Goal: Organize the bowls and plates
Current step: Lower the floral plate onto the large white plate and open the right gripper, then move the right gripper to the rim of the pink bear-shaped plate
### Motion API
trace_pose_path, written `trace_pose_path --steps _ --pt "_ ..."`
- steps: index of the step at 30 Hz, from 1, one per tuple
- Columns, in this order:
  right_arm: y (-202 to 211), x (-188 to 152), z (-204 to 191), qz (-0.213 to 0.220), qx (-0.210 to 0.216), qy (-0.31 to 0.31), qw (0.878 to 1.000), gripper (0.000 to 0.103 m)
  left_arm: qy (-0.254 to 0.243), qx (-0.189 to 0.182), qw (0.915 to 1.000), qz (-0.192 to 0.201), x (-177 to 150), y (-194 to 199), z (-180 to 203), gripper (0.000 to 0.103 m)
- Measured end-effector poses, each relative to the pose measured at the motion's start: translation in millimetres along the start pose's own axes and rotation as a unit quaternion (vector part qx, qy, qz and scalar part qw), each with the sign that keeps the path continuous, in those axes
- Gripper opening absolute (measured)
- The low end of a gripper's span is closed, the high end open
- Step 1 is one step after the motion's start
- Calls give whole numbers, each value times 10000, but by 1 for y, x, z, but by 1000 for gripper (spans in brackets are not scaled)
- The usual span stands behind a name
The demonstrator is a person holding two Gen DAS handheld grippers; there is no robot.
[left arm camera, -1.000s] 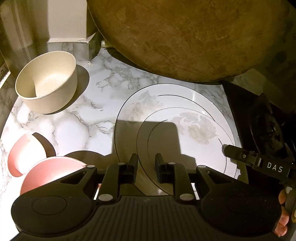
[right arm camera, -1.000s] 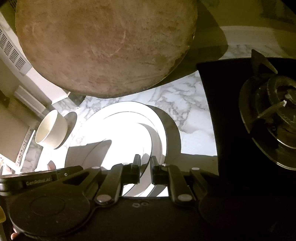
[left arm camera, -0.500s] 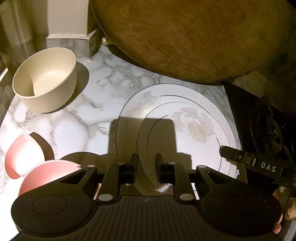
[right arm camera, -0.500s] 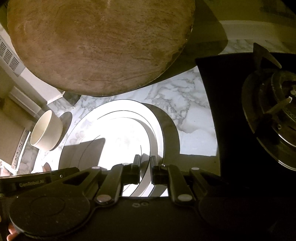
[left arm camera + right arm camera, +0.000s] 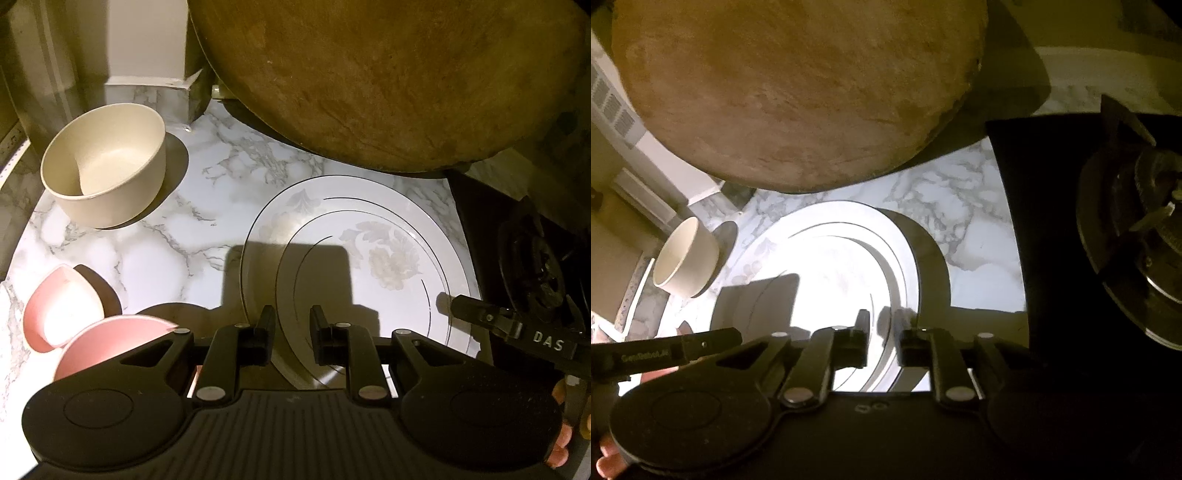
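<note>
A round wooden board (image 5: 388, 81) leans at the back of the marble tabletop (image 5: 147, 243), beside the stove (image 5: 1108, 240). Two stacked white plates (image 5: 388, 236) lie in front of it. The cream bowl (image 5: 105, 162) stands far left, two pink bowls (image 5: 62, 306) nearer. Left gripper (image 5: 291, 328) and right gripper (image 5: 881, 332) hover over the plates' near rim, fingers parted, holding nothing.
</note>
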State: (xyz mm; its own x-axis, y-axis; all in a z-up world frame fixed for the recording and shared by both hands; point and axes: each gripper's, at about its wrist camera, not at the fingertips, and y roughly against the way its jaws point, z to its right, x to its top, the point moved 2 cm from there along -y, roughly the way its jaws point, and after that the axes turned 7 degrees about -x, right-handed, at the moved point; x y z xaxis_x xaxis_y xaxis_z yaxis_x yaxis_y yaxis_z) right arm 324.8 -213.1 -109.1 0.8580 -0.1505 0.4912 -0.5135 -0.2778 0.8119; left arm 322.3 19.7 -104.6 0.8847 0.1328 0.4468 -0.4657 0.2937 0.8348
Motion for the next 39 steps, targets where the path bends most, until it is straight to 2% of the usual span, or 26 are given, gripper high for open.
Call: trace_pose_path --steps 19,24,27,29,33,37,39 --pt "77 -23 -10 571 206 561 9966 38 -696 -3 9953 668 -45 62 58 20" --pt "97 -30 -10 717 252 654 9950 50 -778 39 9934 842 -58 75 70 22" --pt "108 -34 -10 791 271 686 9941 58 -799 77 9922 955 -65 82 76 37" --pt "115 -37 -10 853 282 718 9934 63 -836 159 9907 1065 -71 87 81 56" --pt "128 -44 -11 1003 260 837 9911 70 -885 213 9885 1211 -80 97 87 58" --pt "139 -50 -14 1203 173 1047 9871 79 -876 266 9866 1351 -90 106 91 71" --pt "144 -54 -15 1280 171 1118 9853 83 -887 280 9854 1429 -95 111 93 72"
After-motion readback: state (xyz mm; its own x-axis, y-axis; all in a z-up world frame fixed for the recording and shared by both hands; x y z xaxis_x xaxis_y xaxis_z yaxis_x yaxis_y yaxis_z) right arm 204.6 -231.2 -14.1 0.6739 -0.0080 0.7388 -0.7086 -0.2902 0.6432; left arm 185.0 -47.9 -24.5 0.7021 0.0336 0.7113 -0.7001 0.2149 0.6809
